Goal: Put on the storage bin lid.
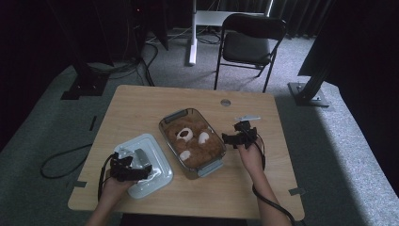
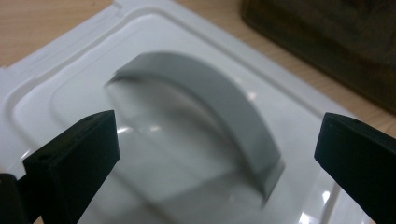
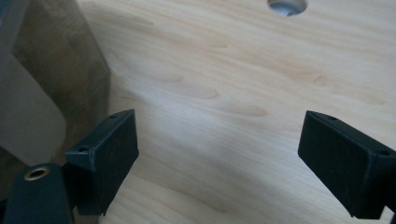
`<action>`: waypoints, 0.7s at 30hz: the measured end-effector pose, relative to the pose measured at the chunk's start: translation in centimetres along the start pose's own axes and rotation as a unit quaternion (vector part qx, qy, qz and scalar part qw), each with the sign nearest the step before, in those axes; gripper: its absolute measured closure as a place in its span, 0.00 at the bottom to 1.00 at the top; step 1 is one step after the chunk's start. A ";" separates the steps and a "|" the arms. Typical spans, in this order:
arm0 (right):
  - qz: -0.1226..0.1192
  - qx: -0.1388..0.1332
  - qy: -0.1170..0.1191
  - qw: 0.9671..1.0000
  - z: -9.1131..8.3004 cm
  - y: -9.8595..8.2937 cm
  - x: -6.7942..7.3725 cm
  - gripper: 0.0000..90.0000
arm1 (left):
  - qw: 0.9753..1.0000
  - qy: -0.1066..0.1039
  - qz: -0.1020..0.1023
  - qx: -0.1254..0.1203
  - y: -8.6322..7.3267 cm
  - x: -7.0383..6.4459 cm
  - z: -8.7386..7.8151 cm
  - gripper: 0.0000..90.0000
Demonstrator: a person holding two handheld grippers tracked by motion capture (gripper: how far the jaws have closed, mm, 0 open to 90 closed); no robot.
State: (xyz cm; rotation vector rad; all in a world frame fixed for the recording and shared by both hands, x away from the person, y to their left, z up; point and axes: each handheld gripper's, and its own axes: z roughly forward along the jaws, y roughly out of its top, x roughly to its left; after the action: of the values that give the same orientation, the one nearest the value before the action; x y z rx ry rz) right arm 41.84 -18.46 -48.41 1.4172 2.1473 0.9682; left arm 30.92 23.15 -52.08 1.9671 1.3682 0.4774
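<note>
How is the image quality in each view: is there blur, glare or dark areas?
High view: dim and dark at the edges, with brighter light on the floor at right. Left gripper view: the lid is soft, its grey handle smeared, with small glare spots. Right gripper view: evenly lit table, dish out of focus.

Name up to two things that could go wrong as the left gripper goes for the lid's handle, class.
1. The left gripper has its jaws open either side of the grey handle on the white lid. The handle is arched and looks smooth, so a shallow grip might slip.
2. The teddy bear fills the glass dish and may bulge above its rim, so the lid might not sit flat.
</note>
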 end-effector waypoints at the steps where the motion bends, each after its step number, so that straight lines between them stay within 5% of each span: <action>1: 0.000 0.003 0.000 1.000 0.2 -0.2 0.0 0.13 | 1.000 0.001 0.000 0.001 0.2 -0.1 0.3 0.01; 7: -0.006 0.022 0.016 1.000 1.6 -1.4 0.7 0.13 | 1.000 0.002 -0.001 0.009 0.8 -0.5 2.0 0.01; 13: -0.002 0.020 0.030 0.999 1.9 -2.1 0.9 0.13 | 1.000 0.025 -0.005 0.016 0.7 -0.3 2.9 0.08; 21: 0.002 0.018 0.039 0.999 1.6 -2.6 0.8 0.14 | 1.000 0.008 -0.022 -0.007 0.4 0.5 2.3 0.57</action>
State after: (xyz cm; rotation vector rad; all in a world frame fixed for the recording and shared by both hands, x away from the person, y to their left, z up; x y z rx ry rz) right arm 40.82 -17.87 -51.36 1.4226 2.2308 1.0063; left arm 32.82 22.75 -53.41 1.9208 1.4121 0.4814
